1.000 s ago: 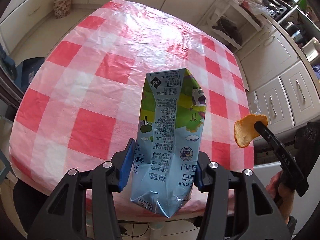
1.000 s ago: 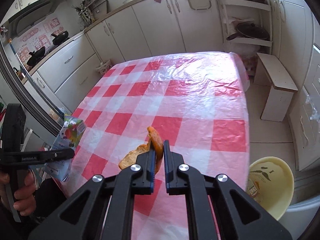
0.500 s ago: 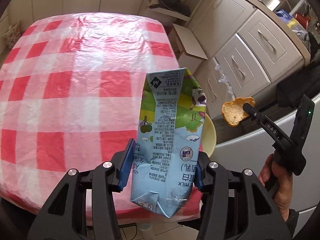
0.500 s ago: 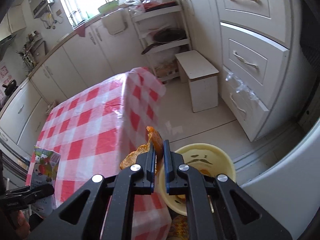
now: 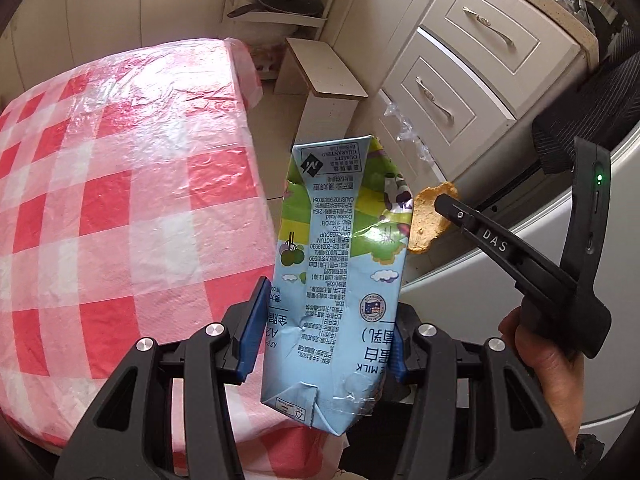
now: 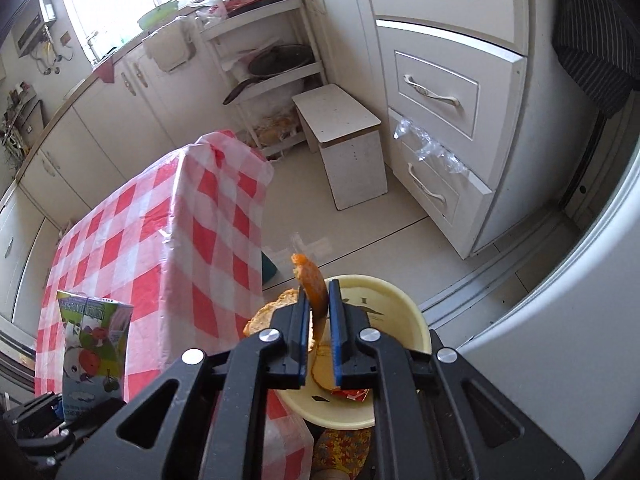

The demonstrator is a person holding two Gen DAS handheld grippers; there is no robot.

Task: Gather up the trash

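Clearly the milk carton (image 5: 340, 276) is a light, hollow thing – thin card that already shows a dent low on its printed face, so it will crush under more squeeze. It stands in the lower centre of the left wrist view with the left gripper (image 5: 326, 344) clamped on its lower part, a blue pad flat on each side wall; that low hold on the side walls looks sound, since the folded base stiffens them there.

At the lower centre of the right wrist view, the right gripper (image 6: 319, 328) is nearly closed, pinching the orange peel (image 6: 310, 290) edge-on. The peel is light, leathery and curled, and its tip rises beyond the fingers; it looks held by its middle, which suits so floppy a scrap.

Just beyond and below sits the yellow bin (image 6: 404, 304), wrappers inside. Farther left is the checked surface (image 6: 160, 232) – both held items hang off its edge.
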